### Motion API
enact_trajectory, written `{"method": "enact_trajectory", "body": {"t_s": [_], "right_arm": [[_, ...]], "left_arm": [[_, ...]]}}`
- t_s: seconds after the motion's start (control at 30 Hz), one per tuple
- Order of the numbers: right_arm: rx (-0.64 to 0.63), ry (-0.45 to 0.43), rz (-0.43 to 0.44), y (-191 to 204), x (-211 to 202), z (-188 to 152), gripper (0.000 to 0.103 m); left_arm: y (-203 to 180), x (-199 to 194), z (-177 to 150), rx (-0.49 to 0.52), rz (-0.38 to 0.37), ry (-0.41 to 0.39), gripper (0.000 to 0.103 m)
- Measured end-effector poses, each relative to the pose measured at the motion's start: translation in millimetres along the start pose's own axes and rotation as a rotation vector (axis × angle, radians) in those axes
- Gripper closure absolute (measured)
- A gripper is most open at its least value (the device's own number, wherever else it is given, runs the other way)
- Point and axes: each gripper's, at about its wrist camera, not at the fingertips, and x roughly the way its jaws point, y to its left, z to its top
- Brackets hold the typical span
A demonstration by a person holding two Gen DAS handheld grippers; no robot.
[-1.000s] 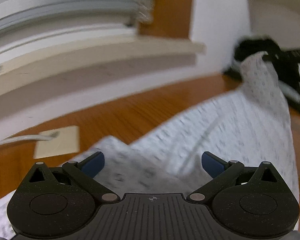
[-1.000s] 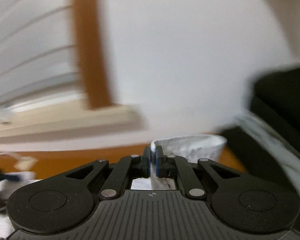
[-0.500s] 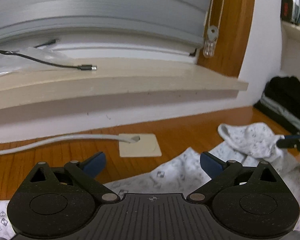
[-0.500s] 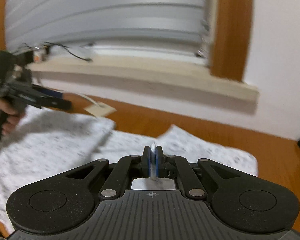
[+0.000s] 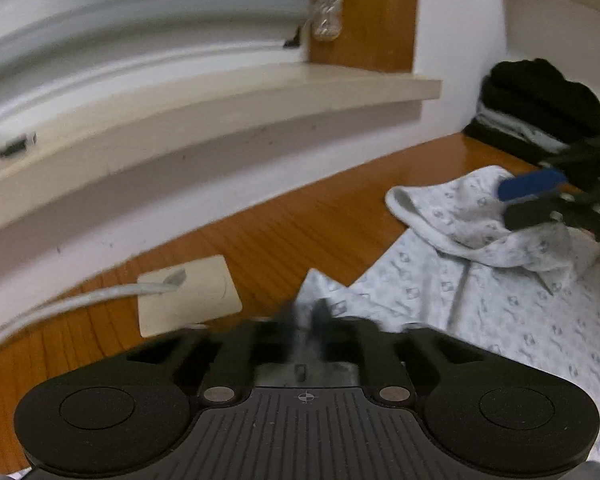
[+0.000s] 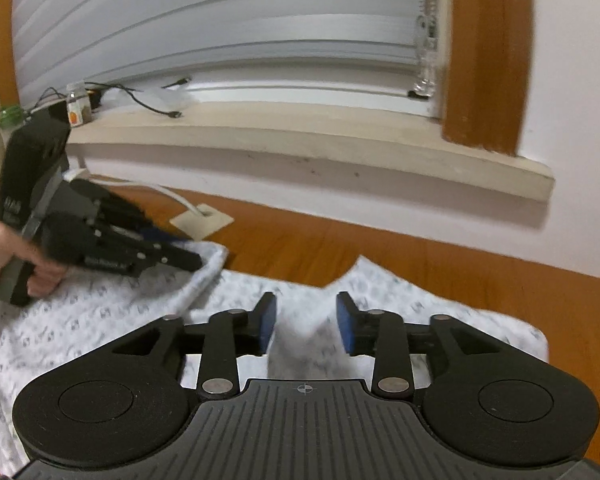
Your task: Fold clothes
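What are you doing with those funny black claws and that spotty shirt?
A person is folding a patterned white garment on a wooden table with two hand-held grippers. The left gripper is shut on a corner of the cloth. The right gripper is opening just above the cloth, its pads clear of it. A dark pile of clothes waits by the wall.

Both wrist views sit low over the patterned garment (image 5: 480, 292), facing the window sill (image 6: 300, 136); each catches the opposite gripper at its frame's edge.
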Motion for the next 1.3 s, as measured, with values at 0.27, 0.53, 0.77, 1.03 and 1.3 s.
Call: {"method": "enact_trajectory", "body": {"t_s": [0.27, 0.53, 0.77, 1.03, 1.3], "right_arm": [[-0.026, 0.009, 0.129, 12, 50, 16, 0.062], [-0.131, 0.036, 0.249, 62, 79, 25, 0.062], [-0.284, 0.089, 0.317, 114, 108, 26, 0.063], [-0.223, 0.085, 0.253, 104, 129, 30, 0.065], [-0.265, 0.076, 0.358, 124, 129, 46, 0.08]], "left_arm": [[-12, -90, -41, -0.063, 0.003, -0.153, 0.1], [-28, -137, -95, -0.125, 0.021, -0.129, 0.1], [-24, -142, -101, -0.133, 0.019, -0.138, 0.1], [-25, -140, -105, -0.134, 0.005, -0.14, 0.1], [-25, -140, -106, -0.142, 0.002, -0.15, 0.1]]}}
